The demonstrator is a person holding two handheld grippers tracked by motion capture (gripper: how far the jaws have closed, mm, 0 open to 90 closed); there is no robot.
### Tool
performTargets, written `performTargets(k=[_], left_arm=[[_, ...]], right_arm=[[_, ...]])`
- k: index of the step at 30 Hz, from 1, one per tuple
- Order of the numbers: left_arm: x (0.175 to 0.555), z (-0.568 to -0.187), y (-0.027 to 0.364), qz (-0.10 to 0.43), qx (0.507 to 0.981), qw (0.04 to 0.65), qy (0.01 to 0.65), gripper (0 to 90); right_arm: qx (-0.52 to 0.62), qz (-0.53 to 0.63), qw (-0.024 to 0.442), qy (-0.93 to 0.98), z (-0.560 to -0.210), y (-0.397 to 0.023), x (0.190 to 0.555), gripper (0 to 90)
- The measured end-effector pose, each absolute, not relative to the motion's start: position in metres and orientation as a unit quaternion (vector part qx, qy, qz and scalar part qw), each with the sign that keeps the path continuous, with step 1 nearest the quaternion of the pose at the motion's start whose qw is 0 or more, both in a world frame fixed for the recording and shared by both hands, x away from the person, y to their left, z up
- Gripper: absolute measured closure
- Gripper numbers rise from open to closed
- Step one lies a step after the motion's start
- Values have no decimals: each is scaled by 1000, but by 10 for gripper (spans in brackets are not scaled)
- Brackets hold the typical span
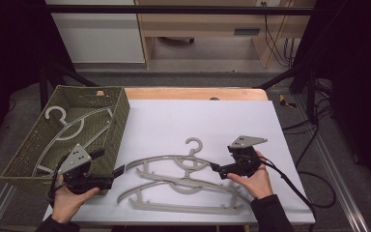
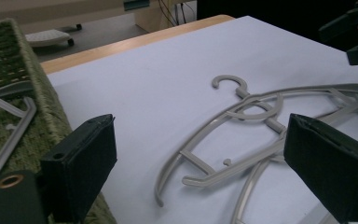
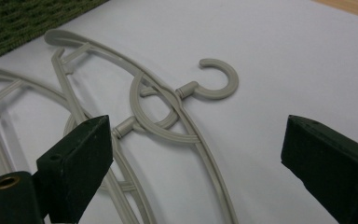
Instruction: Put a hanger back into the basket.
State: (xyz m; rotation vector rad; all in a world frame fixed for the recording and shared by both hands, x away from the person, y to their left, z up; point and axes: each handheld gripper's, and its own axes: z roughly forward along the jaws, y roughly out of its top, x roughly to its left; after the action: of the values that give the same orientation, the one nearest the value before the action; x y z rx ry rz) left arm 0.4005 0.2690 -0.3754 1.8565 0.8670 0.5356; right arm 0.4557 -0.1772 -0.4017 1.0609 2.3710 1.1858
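Note:
Two grey plastic hangers lie overlapped on the white sheet: the upper hanger with its hook pointing away, and the lower hanger nearer the front edge. A third grey hanger rests inside the green woven basket at the left. My left gripper is open beside the basket's front corner, aimed at the hangers' left ends. My right gripper is open just right of the hangers; the upper hanger's hook and ring lie ahead between its jaws. Neither holds anything.
The basket wall is close on the left gripper's left side. The basket's corner is beyond the hangers. The right gripper is across the sheet. A wooden table edge runs along the back, with cabinets and cables beyond.

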Motion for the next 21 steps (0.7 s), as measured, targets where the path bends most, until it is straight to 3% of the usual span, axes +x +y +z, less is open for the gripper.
performTargets(k=[10,20,21], left_arm=[[401,-387,255,206,784,476,340,74],[400,-388,253,204,791,473,329,73],[400,-389,252,205,792,472,328,74]], right_arm=[[358,354,127,854,-413,-166,471,141],[353,288,119,882,-438,-153,487,302],[348,279,111,888,-442,-152,489,353]])
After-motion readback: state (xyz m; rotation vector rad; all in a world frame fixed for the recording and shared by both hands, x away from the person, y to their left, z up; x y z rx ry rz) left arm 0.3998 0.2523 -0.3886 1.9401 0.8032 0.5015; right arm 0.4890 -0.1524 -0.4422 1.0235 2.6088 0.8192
